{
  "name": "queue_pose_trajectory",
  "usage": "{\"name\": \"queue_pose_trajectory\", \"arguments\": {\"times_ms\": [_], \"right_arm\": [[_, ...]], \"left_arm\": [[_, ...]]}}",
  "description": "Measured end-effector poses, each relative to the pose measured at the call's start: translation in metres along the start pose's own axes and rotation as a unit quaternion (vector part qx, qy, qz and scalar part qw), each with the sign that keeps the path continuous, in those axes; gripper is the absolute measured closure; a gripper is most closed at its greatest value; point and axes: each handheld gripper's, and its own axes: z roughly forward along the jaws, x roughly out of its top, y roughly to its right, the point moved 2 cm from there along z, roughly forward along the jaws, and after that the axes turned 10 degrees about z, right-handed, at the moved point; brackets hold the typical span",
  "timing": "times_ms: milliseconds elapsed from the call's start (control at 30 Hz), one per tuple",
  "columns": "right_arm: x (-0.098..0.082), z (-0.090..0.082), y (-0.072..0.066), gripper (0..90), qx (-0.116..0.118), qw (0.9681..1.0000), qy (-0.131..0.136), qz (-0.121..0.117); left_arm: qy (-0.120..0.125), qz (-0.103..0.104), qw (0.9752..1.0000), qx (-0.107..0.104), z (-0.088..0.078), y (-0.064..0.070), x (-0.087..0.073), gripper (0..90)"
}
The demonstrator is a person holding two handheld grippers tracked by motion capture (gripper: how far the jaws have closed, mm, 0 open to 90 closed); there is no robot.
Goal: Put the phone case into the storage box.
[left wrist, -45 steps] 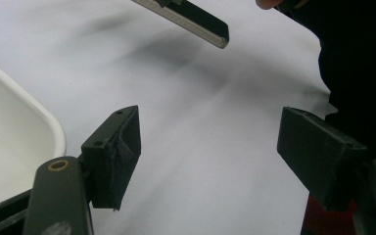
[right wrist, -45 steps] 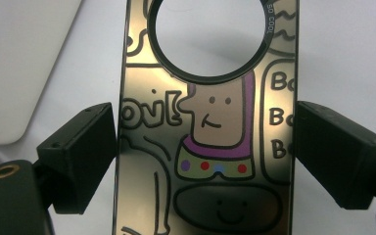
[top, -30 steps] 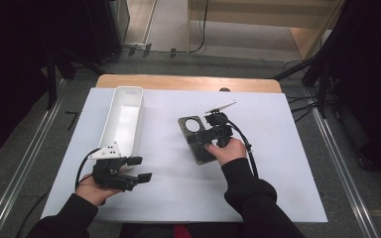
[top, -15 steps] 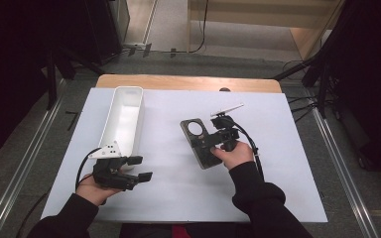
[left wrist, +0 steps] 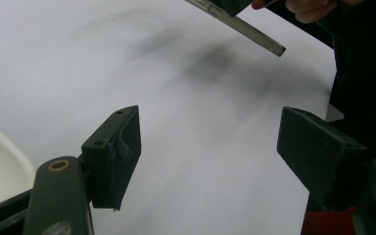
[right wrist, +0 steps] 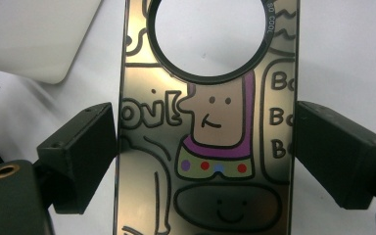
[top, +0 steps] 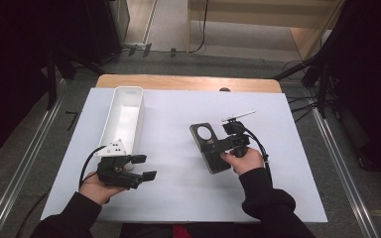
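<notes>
Gripping the flat dark phone case (right wrist: 210,147) across its width, the right gripper (top: 222,145) has both jaws against the long edges, so it's closed on the case w/ nothing else between. Judging from that hold, the step in hand is prob. lifting or carrying it; doing it well means keeping the squeeze square on the edges, not letting the thin panel twist or bow, and moving it level. The case is just off the white table sheet (top: 178,193), right of centre, by the look of its edge in the left gripper view; can't tell for sure. Near the person, the left gripper (top: 143,166) rests low on the sheet, jaws wide apart, holding nothing. Case detail: glossy bronze-dark face, big round camera cutout near the far end, black-outline cartoon figures, purple collar, coloured dots, a smiley, partial lettering. Farther off, left of centre, a long white plastic tray (top: 123,115) lies lengthwise, well apart from the case.
</notes>
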Motion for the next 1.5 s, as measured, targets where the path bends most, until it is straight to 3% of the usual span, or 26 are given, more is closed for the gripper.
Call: {"name": "queue_pose_trajectory", "arguments": {"times_ms": [267,433,1000,1500], "right_arm": [[-0.004,-0.004,0.002,10.5,0.014,0.9999,0.007,-0.001],[-0.007,-0.007,0.004,10.6,0.026,0.9996,0.011,0.006],[-0.015,-0.010,0.004,10.5,0.028,0.9993,0.027,0.002],[-0.016,-0.010,0.004,10.5,0.025,0.9986,0.047,0.002]], "left_arm": [[0.001,-0.001,1.0000,-0.006,0.005,0.005,0.012,24.2],[-0.003,-0.016,0.9998,-0.006,0.007,0.004,0.019,24.3],[-0.005,-0.046,0.9989,-0.007,0.025,-0.004,0.049,24.3],[-0.009,-0.064,0.9978,0.014,0.040,-0.013,0.065,24.3]]}}
